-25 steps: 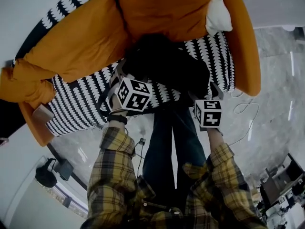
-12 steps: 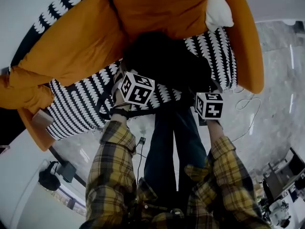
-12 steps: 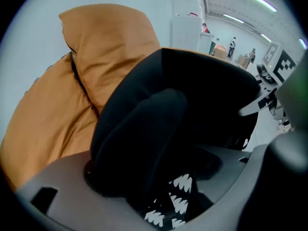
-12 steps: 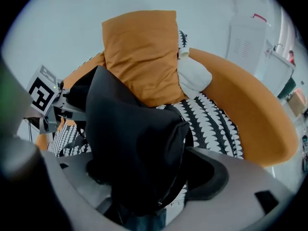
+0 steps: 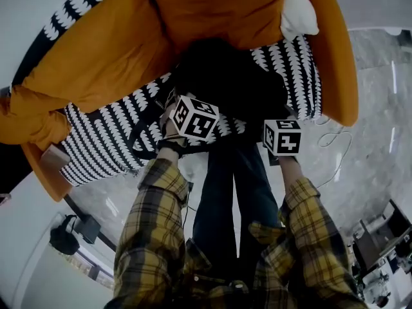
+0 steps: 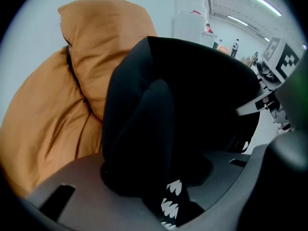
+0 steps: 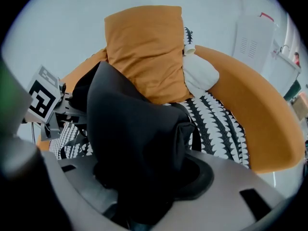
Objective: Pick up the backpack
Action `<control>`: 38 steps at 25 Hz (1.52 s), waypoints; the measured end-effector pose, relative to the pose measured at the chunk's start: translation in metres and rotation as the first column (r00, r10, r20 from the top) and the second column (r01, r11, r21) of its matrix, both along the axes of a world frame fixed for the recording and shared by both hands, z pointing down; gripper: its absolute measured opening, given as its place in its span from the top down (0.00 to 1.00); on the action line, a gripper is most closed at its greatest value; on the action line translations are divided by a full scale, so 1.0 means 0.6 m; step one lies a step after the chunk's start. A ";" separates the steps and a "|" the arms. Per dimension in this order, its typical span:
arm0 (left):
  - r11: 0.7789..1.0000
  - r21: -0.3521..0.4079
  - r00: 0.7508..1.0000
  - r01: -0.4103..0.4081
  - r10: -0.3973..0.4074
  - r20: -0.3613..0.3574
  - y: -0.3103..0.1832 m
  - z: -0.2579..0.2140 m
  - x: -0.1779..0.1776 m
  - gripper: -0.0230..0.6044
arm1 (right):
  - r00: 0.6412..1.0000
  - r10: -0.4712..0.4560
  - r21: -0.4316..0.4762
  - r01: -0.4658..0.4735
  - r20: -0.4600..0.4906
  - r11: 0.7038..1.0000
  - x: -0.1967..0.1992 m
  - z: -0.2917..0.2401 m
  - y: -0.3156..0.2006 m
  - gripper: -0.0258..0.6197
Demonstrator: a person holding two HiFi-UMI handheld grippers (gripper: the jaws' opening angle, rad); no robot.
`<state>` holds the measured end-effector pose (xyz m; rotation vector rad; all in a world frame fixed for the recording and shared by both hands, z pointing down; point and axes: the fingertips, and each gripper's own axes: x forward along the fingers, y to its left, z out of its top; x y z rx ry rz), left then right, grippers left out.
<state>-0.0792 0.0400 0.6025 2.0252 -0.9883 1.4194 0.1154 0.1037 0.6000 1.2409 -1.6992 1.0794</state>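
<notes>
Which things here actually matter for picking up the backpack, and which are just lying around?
For the job: black backpack; left gripper and right gripper, whose jaws have just been closing, with backpack fabric between them.
Lying about: orange back cushions; white pillow; black-and-white seat cushion; floor cable.

Dim, underexposed head view; fisheye curvature and dark vignetting rim every view.
</notes>
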 end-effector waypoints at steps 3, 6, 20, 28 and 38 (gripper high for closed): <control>0.999 0.042 1.000 0.029 -0.029 0.008 0.000 -0.021 -0.016 0.78 | 1.000 -0.001 -0.007 0.001 0.017 1.000 -0.016 -0.015 0.006 0.66; 0.998 0.038 0.999 0.041 -0.041 -0.004 0.017 -0.011 -0.028 0.83 | 0.999 0.007 -0.017 -0.007 0.035 1.000 -0.032 -0.003 0.023 0.74; 0.997 -0.011 0.996 0.080 -0.080 -0.042 -0.012 -0.043 0.013 0.87 | 0.999 -0.027 0.049 0.025 0.039 0.998 -0.003 -0.047 -0.011 0.89; 0.993 0.002 0.989 0.122 -0.121 -0.081 -0.011 -0.074 0.001 0.88 | 0.998 -0.045 0.093 0.041 0.037 0.995 -0.015 -0.081 -0.013 0.90; 0.985 -0.004 0.981 0.171 -0.170 -0.092 0.005 -0.109 -0.016 0.89 | 0.997 -0.069 0.096 0.066 0.027 0.993 -0.024 -0.109 -0.019 0.90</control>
